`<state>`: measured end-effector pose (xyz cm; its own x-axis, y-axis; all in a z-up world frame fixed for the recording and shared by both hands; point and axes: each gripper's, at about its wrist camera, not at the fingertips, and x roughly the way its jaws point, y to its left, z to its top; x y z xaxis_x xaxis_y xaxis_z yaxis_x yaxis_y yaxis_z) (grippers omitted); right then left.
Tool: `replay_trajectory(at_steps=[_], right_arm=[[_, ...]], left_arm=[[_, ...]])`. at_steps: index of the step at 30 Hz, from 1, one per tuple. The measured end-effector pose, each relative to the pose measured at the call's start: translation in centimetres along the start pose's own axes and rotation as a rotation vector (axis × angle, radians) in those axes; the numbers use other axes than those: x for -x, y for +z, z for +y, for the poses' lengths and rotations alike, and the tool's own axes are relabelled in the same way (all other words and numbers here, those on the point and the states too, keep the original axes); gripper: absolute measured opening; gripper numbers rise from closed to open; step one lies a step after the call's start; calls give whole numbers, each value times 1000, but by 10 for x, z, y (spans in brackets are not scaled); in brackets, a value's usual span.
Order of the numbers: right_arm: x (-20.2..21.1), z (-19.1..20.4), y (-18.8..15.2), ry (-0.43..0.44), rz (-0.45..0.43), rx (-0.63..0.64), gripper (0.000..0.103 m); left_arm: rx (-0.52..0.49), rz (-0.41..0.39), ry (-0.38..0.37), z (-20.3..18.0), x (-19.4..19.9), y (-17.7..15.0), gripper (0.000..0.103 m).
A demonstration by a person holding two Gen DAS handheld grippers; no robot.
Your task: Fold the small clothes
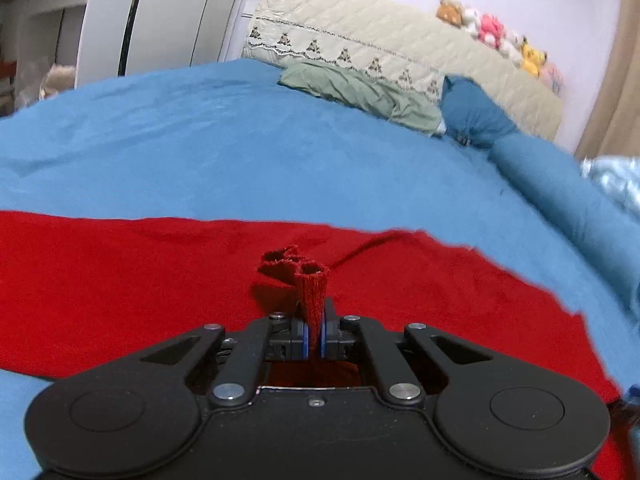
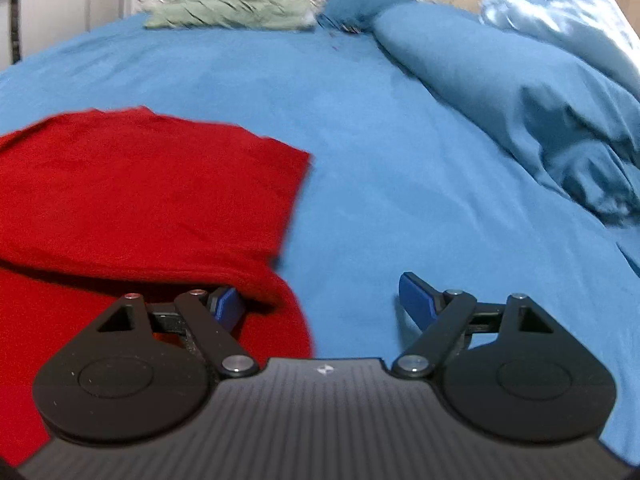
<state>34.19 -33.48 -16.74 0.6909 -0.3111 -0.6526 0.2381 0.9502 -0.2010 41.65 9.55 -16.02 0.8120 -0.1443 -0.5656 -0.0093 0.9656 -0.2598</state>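
Observation:
A red garment (image 1: pixel 140 276) lies spread on the blue bedsheet (image 1: pixel 240 140). My left gripper (image 1: pixel 315 320) is shut on a bunched edge of the red garment, which sticks up between its blue pads. In the right wrist view the red garment (image 2: pixel 152 192) lies folded over at the left, with a raised fold near the camera. My right gripper (image 2: pixel 320 300) is open and empty at the garment's right edge; its left fingertip (image 2: pixel 226 302) touches or sits under the red fold, its right fingertip (image 2: pixel 416 294) is over bare sheet (image 2: pixel 400 160).
A green folded cloth (image 1: pixel 360 92) and a blue pillow (image 1: pixel 472 116) lie by the cream headboard (image 1: pixel 360 28), with plush toys (image 1: pixel 492 36) on top. A bunched blue duvet (image 2: pixel 520 92) and pale blue cloth (image 2: pixel 568 12) lie at the right. White furniture (image 1: pixel 60 20) stands at the left.

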Motion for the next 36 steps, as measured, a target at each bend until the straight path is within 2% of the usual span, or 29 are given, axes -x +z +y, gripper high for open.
replay_trajectory(at_steps=[2,5,7,9,11,12,13,14,17,19,21,23,26,29,31,34,35,36], right_arm=[[-1,-8,-6,17,6,-17,96],[2,-13,-7,27,9,-17,96],[2,-15,-6,35,25,-14,96],[5,-18,-4,37,57,9,96],[18,-17,-2,36,57,39,97],[27,-15,-2,61,42,55,97],[36,-13,-1,98,15,62,97],[44,-8,1,152,-9,62,97],[47,13,12,274,-46,47,97],[36,27,17,307,-53,21,97],[19,35,16,334,-41,-16,97],[0,38,7,321,18,-46,97],[-1,29,-3,335,-8,-81,97],[3,29,2,342,-2,-82,97],[1,30,10,348,0,-70,97],[10,28,19,377,-51,-108,98],[10,26,27,387,-78,-124,100],[7,27,34,385,-95,-129,101]], left_arm=[[-23,16,17,5,-2,-7,5],[15,48,17,14,-3,-12,7],[12,53,32,16,5,-12,16],[-29,28,96,15,22,-10,21],[-92,-24,190,12,45,-7,40],[-109,-47,193,11,54,-6,54],[-121,-67,177,10,61,-5,58],[-134,-71,152,8,65,-3,58],[-142,-19,69,-4,55,1,58],[-146,8,28,-12,43,1,58],[-159,38,-9,-19,26,0,60],[-167,59,-21,-20,11,0,60],[-160,80,-20,-13,-10,1,61],[-119,83,-5,-3,-31,9,69],[-92,111,10,2,-40,14,69],[-83,78,0,0,-23,18,69],[-109,49,-20,-6,-10,18,71],[-133,34,-33,-9,1,15,77]])
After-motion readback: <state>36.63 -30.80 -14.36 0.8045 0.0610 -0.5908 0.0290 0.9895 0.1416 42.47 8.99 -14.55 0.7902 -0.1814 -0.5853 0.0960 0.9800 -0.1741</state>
